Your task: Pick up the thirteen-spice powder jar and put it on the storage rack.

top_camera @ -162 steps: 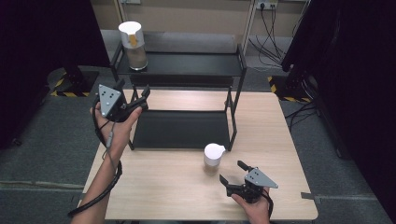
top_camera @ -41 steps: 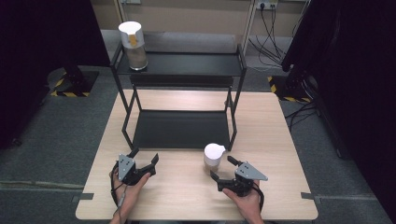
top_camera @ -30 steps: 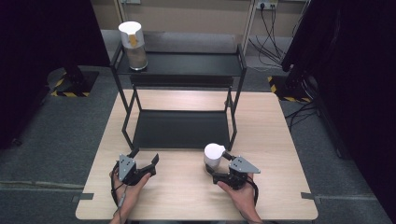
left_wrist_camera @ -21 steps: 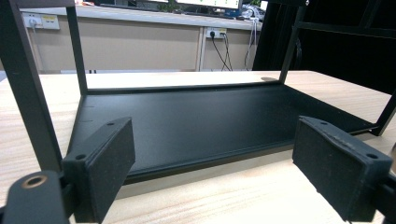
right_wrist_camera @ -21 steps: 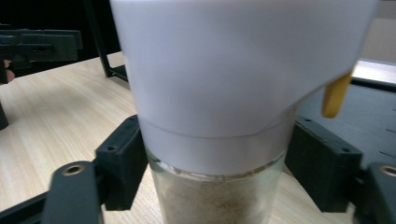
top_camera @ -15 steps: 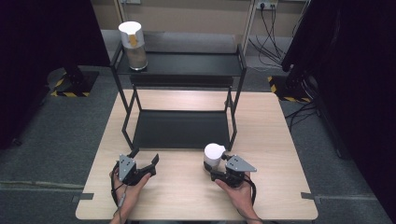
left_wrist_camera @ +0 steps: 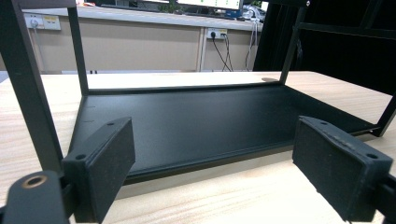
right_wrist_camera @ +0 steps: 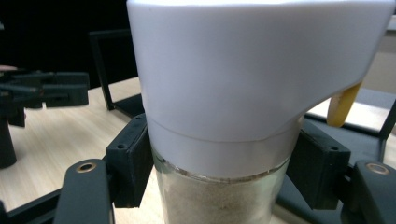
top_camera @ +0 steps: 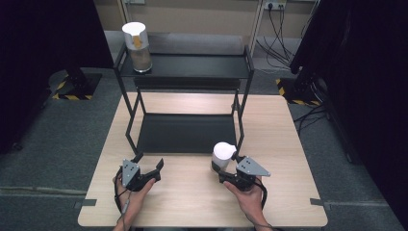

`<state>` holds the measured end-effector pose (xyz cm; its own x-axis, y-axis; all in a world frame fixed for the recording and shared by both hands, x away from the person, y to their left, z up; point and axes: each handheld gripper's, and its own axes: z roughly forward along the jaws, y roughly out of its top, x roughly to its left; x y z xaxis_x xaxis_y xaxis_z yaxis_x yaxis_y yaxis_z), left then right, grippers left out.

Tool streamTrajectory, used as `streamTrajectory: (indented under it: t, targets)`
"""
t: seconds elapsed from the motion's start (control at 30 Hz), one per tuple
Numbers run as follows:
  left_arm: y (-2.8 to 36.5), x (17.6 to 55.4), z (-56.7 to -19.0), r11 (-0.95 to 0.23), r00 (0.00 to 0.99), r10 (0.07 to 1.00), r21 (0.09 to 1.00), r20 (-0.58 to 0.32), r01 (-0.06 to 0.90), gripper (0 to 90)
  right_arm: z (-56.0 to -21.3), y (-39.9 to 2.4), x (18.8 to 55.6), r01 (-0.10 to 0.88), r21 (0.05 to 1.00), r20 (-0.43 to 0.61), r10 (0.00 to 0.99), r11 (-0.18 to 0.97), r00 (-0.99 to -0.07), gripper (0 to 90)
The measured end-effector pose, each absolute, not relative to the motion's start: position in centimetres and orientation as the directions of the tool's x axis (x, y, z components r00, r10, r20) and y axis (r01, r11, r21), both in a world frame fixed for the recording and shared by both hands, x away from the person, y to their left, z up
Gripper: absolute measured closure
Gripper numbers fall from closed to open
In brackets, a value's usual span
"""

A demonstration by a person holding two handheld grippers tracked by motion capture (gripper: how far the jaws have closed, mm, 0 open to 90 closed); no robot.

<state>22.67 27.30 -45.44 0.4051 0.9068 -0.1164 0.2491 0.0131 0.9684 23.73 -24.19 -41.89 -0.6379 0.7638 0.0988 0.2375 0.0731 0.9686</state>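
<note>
Each hand carries a black claw: the left claw (top_camera: 148, 168) and right claw (top_camera: 224, 169) each bear a grey three-cornered plate with small screws. Flat black pads (left_wrist_camera: 106, 163) show screw holes. A black cable (top_camera: 124, 208) trails back.

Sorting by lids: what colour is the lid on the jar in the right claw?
White lid, clearest in the right gripper view.

Table (top_camera: 192, 207): two-tier rack (top_camera: 185, 132) on far half, lower tray resting on tabletop. Second jar (top_camera: 136, 45) on rack's top shelf, far left corner. Near jar (top_camera: 222, 156) on table just before rack's front right leg, between jaws of my right gripper (top_camera: 225, 166). My left gripper (top_camera: 149, 164) before rack's front left corner, well apart from near jar.
</note>
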Motion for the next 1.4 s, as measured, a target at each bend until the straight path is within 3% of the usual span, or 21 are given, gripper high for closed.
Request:
streamTrajectory:
  t: [1.4]
  targets:
    - [27.3, 22.7, -45.4, 0.011, 0.405, 0.907, 0.969, -0.114, 0.248, 12.5, -33.6, -24.7, 27.0, 0.087, 0.996, 0.052, 0.814, -0.002, -0.579, 31.1]
